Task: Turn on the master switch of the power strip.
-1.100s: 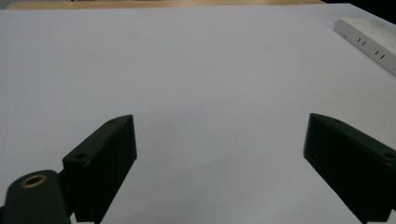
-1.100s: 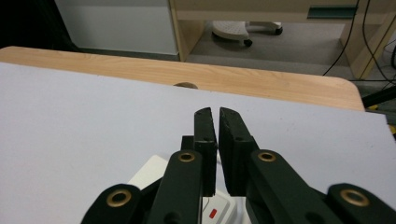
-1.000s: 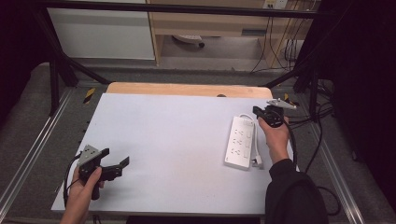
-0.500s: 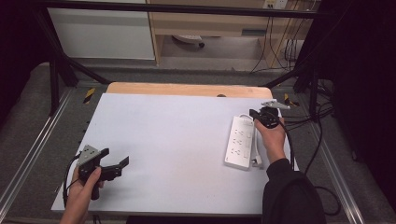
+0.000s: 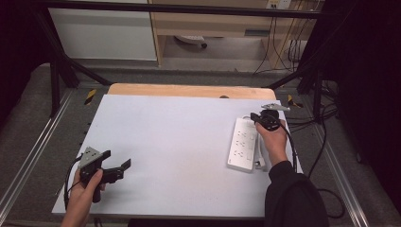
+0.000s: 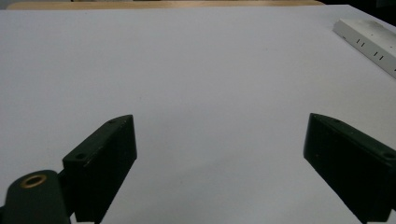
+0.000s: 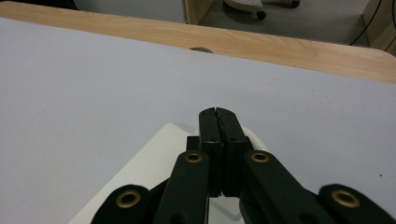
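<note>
A white power strip point(image 5: 242, 144) lies at the right of the white table top point(image 5: 179, 142), its long side running away from me. My right gripper point(image 5: 255, 117) hovers over the strip's far end with its jaws pressed together and nothing between them. In the right gripper view the shut jaws point(image 7: 218, 115) sit just above the strip's end point(image 7: 154, 165). My left gripper point(image 5: 117, 159) rests near the front left corner, jaws wide apart and empty. In the left gripper view the left gripper point(image 6: 219, 135) looks across bare table toward the power strip point(image 6: 369, 44).
A wooden strip point(image 5: 189, 90) with a small round hole point(image 5: 223, 97) borders the table's far edge. Cables point(image 5: 312, 127) hang off the right side. A black metal frame point(image 5: 61, 71) surrounds the table.
My right hand has drifted slightly left over the strip's far end, jaws staying shut. The left hand has not moved.
</note>
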Available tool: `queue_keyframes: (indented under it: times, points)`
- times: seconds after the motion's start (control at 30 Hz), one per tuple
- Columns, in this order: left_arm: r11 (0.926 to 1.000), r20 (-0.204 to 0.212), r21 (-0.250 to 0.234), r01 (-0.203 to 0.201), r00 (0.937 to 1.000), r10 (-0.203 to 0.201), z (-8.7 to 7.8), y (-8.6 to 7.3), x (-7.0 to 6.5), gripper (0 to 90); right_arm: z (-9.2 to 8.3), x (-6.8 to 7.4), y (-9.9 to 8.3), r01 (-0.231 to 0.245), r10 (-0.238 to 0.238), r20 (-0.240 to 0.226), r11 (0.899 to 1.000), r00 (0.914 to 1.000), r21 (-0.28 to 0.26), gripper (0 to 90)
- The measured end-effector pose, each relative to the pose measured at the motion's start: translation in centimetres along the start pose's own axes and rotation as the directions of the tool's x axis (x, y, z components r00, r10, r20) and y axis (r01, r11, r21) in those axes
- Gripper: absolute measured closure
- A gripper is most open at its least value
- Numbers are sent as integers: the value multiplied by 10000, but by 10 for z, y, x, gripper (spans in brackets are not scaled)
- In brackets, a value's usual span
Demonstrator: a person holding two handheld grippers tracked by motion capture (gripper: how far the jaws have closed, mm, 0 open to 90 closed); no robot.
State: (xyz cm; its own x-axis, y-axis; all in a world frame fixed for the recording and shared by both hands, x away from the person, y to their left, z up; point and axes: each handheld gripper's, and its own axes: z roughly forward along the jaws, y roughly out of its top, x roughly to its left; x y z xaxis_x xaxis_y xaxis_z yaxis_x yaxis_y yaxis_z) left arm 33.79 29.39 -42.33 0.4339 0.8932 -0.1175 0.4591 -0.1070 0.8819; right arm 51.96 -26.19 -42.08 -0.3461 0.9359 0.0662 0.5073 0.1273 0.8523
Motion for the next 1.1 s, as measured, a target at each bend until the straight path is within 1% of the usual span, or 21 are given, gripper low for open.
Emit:
queue_keyframes:
  times: [0.17, 0.2, 0.4, 0.43, 0.8, 1.1]
  points:
    - [10000, 1, -4, 11, 10000, -11, 0, 0, 0, 95, 2, 0, -3, 100, -101, 54, 9996, 9999, 263, 900]
    - [10000, 4, -10, 23, 10000, -23, 0, 0, 0, 95, 3, -1, -5, 80, -84, 90, 9992, 9999, 384, 900]
    - [10000, -5, 15, -19, 10000, 19, 0, 0, 0, 95, 5, -2, -8, 45, -54, 166, 9986, 9998, 531, 900]
    - [10000, -12, 19, -19, 10000, 19, 0, 0, 0, 95, 6, -3, -9, 136, -148, 182, 9981, 9997, 594, 900]
    - [10000, -5, 31, -6, 10000, 6, 0, 0, 0, 95, 7, -4, -11, 83, -102, 224, 9968, 9997, 800, 900]
    - [10000, -22, 27, -17, 10000, 17, 0, 0, 0, 96, 8, -3, -12, 113, -132, 217, 9964, 9997, 845, 900]
